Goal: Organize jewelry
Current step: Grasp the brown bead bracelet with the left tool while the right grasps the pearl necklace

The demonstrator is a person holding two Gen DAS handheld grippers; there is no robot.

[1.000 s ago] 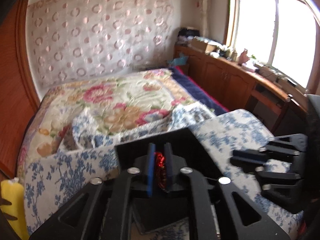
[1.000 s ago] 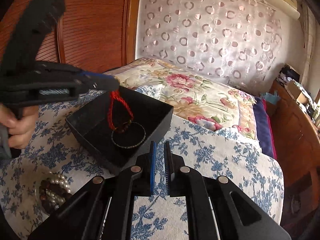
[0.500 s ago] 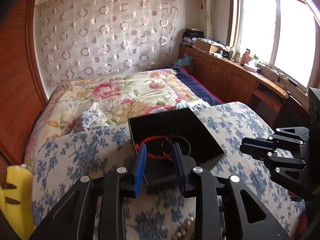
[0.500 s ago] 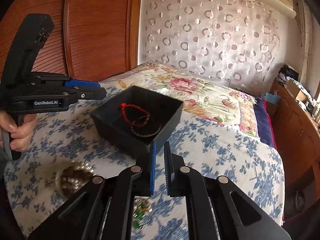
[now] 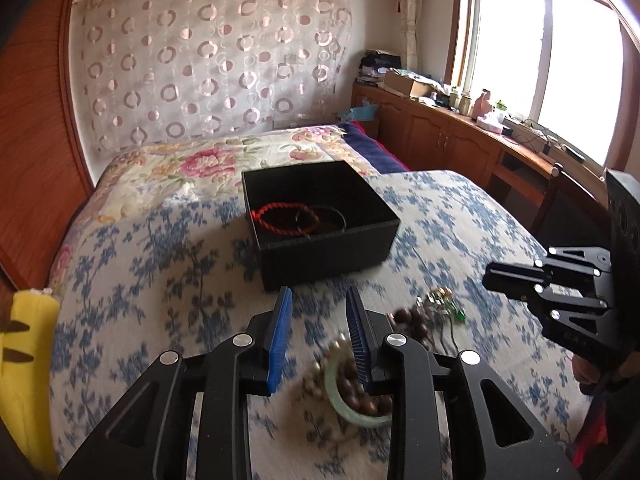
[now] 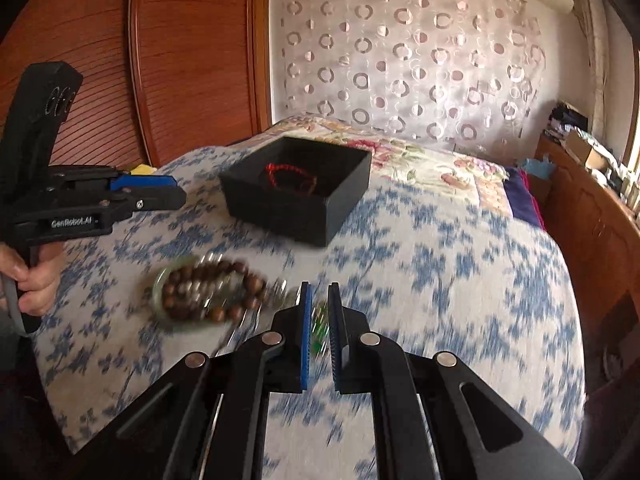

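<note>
A black open box (image 5: pixel 320 256) (image 6: pixel 296 216) stands on the blue-flowered cloth. In it lie a red cord bracelet (image 5: pixel 276 220) (image 6: pixel 290 178) and a dark thin bangle (image 5: pixel 332 220). My left gripper (image 5: pixel 318 304) is open and empty, held above the cloth in front of the box. Just under it lie a pale green bangle (image 5: pixel 352 410) and brown bead bracelets (image 5: pixel 412 318) (image 6: pixel 212 288). A small green-stoned piece (image 5: pixel 444 306) lies to their right. My right gripper (image 6: pixel 319 296) is slightly open and empty, just over that green piece (image 6: pixel 318 320).
The cloth covers a bed with a floral quilt (image 5: pixel 192 168). A yellow object (image 5: pixel 24 364) sits at the left edge. Wooden cabinets (image 5: pixel 452 144) run under the window on the right. A wooden panel (image 6: pixel 192 60) stands on the left.
My left gripper let go of the red cord bracelet into the box, opened and drew back toward the loose jewelry. My right gripper drew back too and opened slightly.
</note>
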